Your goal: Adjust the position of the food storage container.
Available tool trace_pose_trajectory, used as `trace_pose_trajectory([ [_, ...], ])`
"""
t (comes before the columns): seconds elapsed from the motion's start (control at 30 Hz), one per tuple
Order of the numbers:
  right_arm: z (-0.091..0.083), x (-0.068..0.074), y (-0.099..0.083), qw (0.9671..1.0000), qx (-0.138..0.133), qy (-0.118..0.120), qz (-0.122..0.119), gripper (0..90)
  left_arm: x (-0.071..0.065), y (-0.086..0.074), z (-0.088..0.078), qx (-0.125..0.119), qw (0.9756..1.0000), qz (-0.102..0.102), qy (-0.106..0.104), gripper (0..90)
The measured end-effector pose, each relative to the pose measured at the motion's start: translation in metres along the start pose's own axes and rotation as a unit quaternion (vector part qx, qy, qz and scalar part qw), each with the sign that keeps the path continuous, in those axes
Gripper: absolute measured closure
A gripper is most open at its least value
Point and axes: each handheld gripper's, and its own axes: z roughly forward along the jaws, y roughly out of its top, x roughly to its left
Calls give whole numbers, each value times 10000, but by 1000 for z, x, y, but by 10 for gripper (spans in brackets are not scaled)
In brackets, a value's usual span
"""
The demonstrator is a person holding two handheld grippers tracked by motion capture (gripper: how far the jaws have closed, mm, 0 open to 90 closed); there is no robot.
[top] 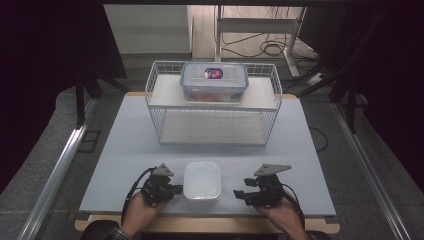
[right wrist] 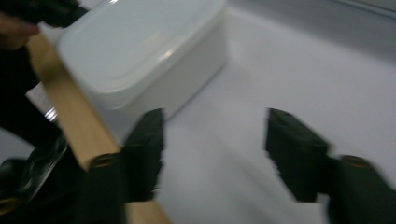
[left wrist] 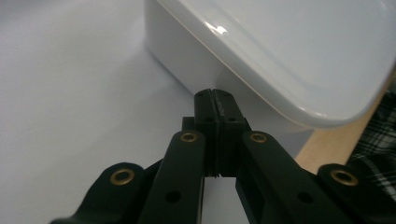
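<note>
A white lidded plastic box point(top: 202, 180) lies near the front edge of the table, between my two grippers. My left gripper point(top: 176, 190) rests on the table just left of the box, jaws shut together with nothing in them. In the left gripper view its tips point(left wrist: 215, 95) sit against or just short of the box's side wall point(left wrist: 187, 60); I cannot tell which. My right gripper point(top: 239, 194) is a little to the right of the box, jaws apart. The right gripper view is blurred: between its jaws point(right wrist: 215, 123) is bare table, and the box point(right wrist: 140, 51) lies beyond its left jaw.
A white wire basket rack point(top: 212, 127) stands at the back of the pale table point(top: 125, 150). On its upper shelf is a clear box with a blue-rimmed lid point(top: 214, 80). The table's wooden front edge point(right wrist: 74, 126) runs close behind the white box.
</note>
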Motion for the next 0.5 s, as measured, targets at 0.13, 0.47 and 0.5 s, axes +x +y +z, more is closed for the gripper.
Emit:
trace_pose_trajectory([
  [0.13, -2, 9, -2, 9991, 259, 166, -275, 710, -10, 7, 9, 1, 9997, 186, -185, 898],
  [0.47, 12, 29, -3, 9945, 525, 718, -556, 889, 33, 40, 14, -314, 9984, 231, 413, 898],
  [0.5, 15, 31, -2, 9941, 543, 757, -559, 889, 36, 43, 17, -332, 9985, 270, 327, 898],
])
